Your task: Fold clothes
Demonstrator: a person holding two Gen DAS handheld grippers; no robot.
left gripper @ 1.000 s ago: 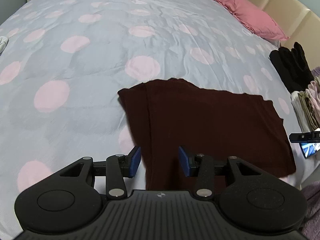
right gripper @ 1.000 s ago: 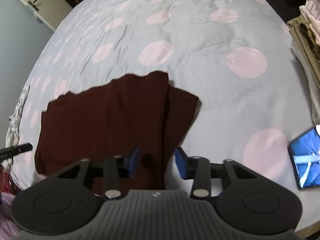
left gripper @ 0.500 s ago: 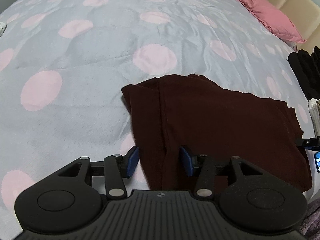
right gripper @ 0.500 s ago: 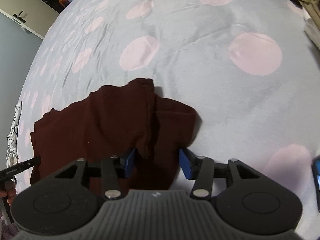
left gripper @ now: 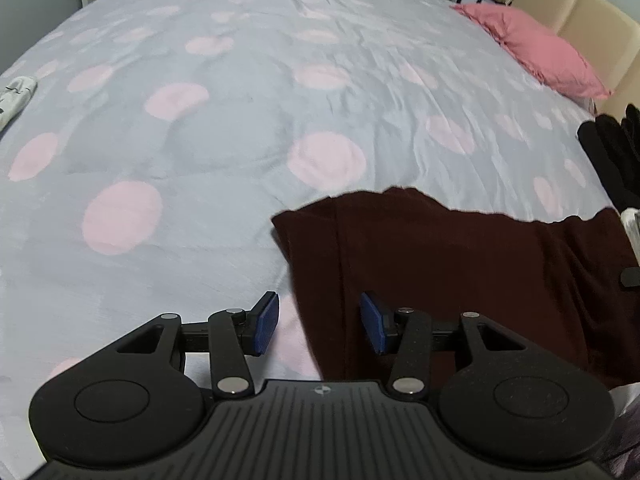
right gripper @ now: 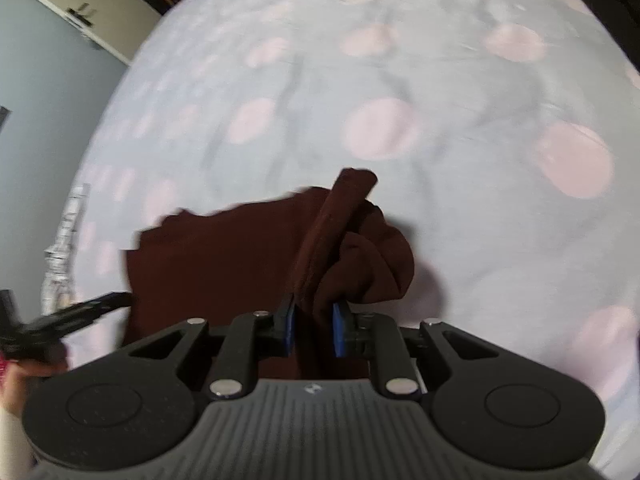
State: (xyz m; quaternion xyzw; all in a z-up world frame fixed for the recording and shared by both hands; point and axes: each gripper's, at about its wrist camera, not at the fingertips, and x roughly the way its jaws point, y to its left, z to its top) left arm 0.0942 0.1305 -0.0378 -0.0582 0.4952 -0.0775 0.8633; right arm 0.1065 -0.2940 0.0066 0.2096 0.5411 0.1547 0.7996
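- My right gripper (right gripper: 313,328), wide apart half a second ago, has now pinched the near edge of the maroon garment (left gripper: 460,276) and bunched it up off the spotted bedspread (left gripper: 224,152)
- My left gripper (left gripper: 319,325) stays spread over the garment's left edge, gripping nothing

The left tongs (left gripper: 319,323) stand spread wide, blue pads well apart, nothing pinched between them. The right tongs (right gripper: 313,330) are closed tight, pads clamping a bunched fold of cloth (right gripper: 340,240).
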